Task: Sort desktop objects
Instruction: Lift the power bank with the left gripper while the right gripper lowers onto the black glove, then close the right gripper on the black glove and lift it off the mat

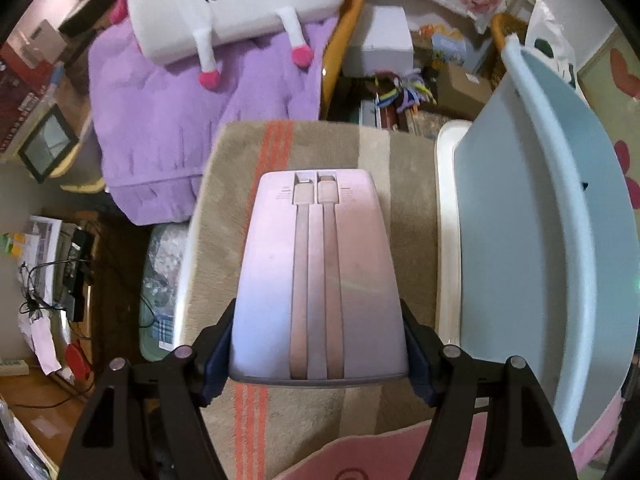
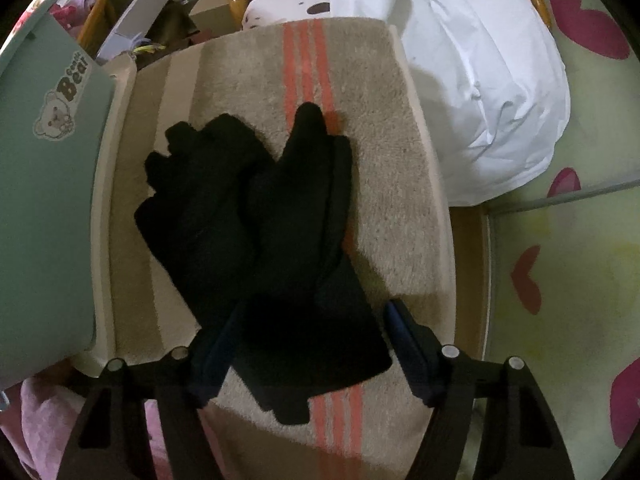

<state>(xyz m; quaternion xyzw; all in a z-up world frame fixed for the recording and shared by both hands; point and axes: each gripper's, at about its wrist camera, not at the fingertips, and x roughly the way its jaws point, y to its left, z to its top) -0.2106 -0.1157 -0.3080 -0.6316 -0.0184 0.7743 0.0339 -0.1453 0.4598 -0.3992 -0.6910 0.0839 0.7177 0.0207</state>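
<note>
Cluttered bedroom around a small desk covered by a beige towel with orange stripes; purple blanket and white plush pillow at 11 o'clock in the left view, pale blue bin at 3 o'clock, standing right at the desk's edge.

Progress: bin interior, as far as visible, shows nothing inside. Two task items are outside it: a pink power bank and a pair of black gloves. My read: sorting is mid-way at best, both items need a destination, probably the bin, though its far corners are out of sight.

Left tongs: clamped on the power bank's near end, pads pressing both long sides, roughly mid-width gap. Bank points to 12 o'clock, built-in cables up, seemingly lifted over the towel; contact underneath not visible.

Right tongs: apart, wide. Gloves lie crossed on the towel, cuffs at 6 o'clock between the fingers. Left pad overlaps the cuff edge; right pad stands just clear of it. No squeeze evident, so not gripping. Same bin, bear sticker showing, sits at 9 o'clock in this view.
</note>
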